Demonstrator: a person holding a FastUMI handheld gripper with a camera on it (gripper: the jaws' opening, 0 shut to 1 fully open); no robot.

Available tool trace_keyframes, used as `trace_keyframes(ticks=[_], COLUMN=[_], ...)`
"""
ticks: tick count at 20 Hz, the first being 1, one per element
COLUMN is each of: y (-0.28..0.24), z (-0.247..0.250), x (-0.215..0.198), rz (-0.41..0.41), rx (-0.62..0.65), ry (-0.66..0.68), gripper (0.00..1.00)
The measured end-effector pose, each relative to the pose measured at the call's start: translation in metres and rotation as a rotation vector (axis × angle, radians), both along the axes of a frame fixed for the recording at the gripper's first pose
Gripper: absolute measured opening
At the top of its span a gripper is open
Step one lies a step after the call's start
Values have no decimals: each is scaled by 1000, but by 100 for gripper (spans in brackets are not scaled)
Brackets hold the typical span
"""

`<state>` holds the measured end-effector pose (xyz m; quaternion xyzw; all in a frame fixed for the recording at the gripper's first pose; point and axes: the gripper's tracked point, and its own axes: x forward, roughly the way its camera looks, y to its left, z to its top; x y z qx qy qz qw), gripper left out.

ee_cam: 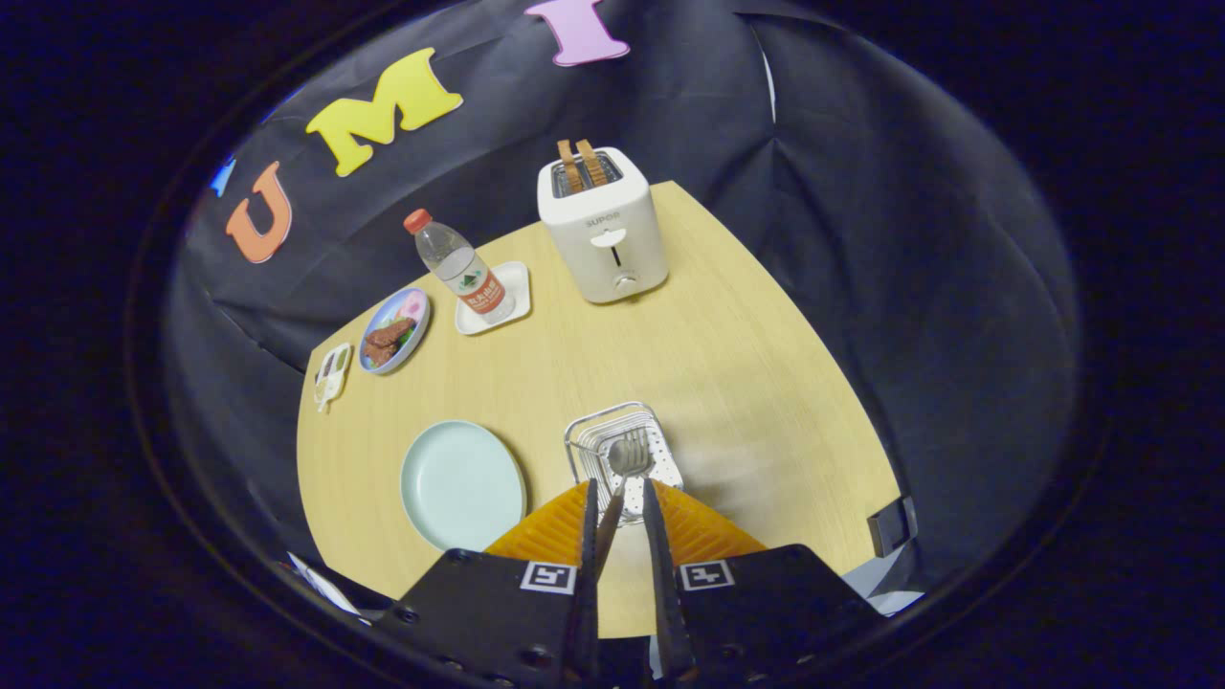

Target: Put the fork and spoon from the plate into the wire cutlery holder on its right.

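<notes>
Tongs [620, 498] clenched on spoon [627, 459] handle over wire cutlery holder [622, 450], SUPOR-marked toaster [603, 230] beyond, plate [462, 484] beside

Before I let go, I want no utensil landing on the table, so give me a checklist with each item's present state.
1. Spoon bowl over the wire cutlery holder: ok.
2. Handle between the fingers of the gripper: ok, though whether both press on it: cannot tell.
3. Holder upright on the table, right of the plate: ok.
4. Plate bare of cutlery: ok.
5. Fork already in the holder: cannot tell.
6. Toaster and bottle well beyond the holder: ok.
</notes>
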<state>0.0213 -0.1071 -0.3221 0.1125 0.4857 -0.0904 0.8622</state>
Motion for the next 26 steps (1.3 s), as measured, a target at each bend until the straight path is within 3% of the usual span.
trace_keyframes(ticks=[4,6,10,13,21,22,26], y=[18,30,67,104,191,200,227], z=[18,29,60,88,210,224,266], x=[5,8,10,13,9,5,-12], rz=[54,81,132,196,276,291,310], rx=[-52,-92,-166,-210,-291,-303,-341], ry=[-94,-143,-254,-355,-746,-791,-928], gripper=[36,52,53,69,86,93,96])
